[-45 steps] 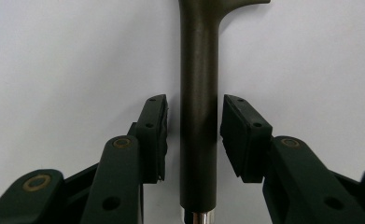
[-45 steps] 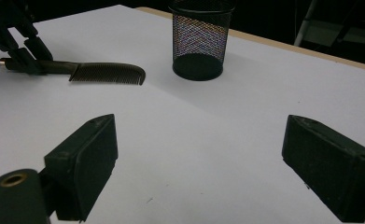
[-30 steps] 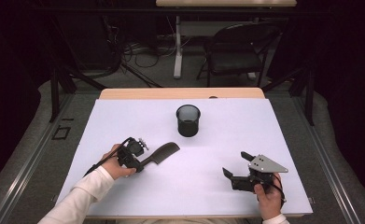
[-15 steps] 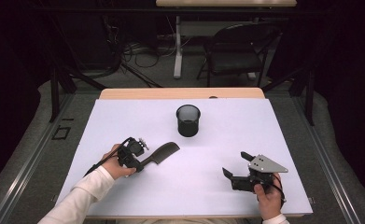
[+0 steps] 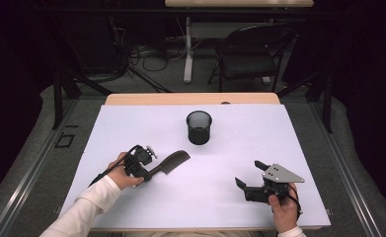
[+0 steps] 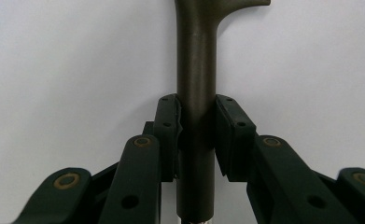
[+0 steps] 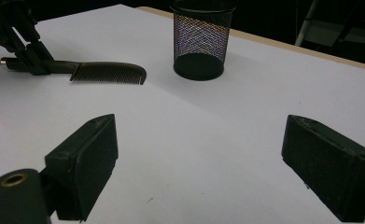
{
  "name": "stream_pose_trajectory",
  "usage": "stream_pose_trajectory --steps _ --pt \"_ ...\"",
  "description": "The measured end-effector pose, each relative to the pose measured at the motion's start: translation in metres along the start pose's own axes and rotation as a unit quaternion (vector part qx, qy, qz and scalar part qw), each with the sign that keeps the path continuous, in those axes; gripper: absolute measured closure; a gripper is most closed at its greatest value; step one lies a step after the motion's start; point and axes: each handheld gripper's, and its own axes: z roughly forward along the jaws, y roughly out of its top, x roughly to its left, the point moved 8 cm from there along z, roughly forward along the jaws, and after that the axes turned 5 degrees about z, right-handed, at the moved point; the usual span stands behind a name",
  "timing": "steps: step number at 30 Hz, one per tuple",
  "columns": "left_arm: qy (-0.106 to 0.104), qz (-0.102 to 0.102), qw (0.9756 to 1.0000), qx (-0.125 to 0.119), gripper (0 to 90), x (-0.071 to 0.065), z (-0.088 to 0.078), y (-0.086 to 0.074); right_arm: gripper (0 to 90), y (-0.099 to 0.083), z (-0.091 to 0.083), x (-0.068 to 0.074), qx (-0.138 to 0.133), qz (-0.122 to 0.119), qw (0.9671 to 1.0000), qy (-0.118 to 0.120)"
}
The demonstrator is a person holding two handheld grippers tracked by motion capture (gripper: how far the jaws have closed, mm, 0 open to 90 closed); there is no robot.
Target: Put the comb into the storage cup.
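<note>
- A white table (image 5: 299, 148) with a wooden far edge.
- A black mesh cup (image 5: 199, 127) stands upright on the table, near the far middle.
- A dark folding chair (image 5: 252, 54) is on the floor behind the table.
- Cables (image 5: 148, 54) lie on the floor, far left.

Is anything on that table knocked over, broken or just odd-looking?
Nothing stands out. The mesh cup stands upright, and the comb lies flat and whole, its handle clamped in the left hand-held gripper. The white table shows no spill.
</note>
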Motion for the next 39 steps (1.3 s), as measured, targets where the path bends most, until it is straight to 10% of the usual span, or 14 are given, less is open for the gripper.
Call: stream_pose_trajectory --steps 39 --pt "-0.005 -0.004 1.0000 -0.002 72.4 -0.0001 -0.0020 0.0000 10.7 -0.0007 0.0001 -0.0005 0.003 -0.002 1.0000 0.000"
